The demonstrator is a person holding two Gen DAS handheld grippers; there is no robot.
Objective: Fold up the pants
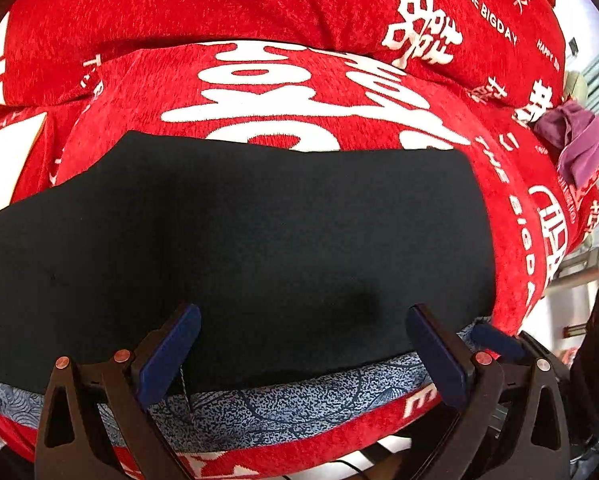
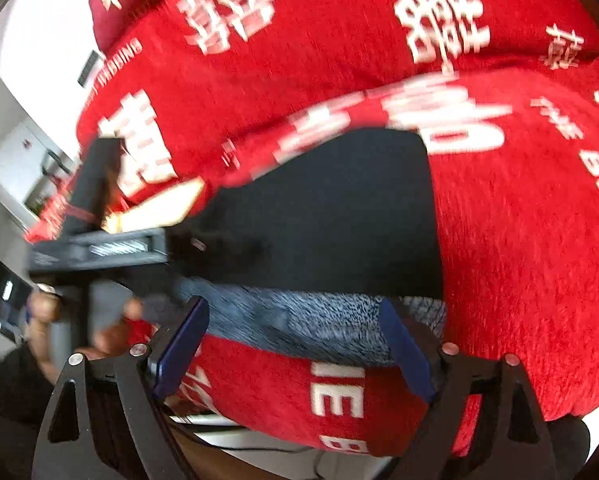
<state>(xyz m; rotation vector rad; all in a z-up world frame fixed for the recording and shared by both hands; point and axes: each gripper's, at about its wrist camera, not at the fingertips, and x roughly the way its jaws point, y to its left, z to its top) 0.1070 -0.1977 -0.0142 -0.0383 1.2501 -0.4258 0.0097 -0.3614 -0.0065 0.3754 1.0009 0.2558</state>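
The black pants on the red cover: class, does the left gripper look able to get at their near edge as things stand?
Probably yes. The left gripper is open with nothing between its fingers, and the pants lie flat right ahead of it. Nothing rests on them, and their near edge above the blue patterned cloth is exposed.

The pants [image 1: 235, 248] were dark, smooth, matt cloth. The red cover [image 1: 203, 4] under them was fuzzy cloth with white letters. A blue-grey towel [image 1: 283, 404] looked rough and speckled, maybe terry. The gripper pads [image 1: 167, 354] were matt blue, on black plastic with shiny screws.
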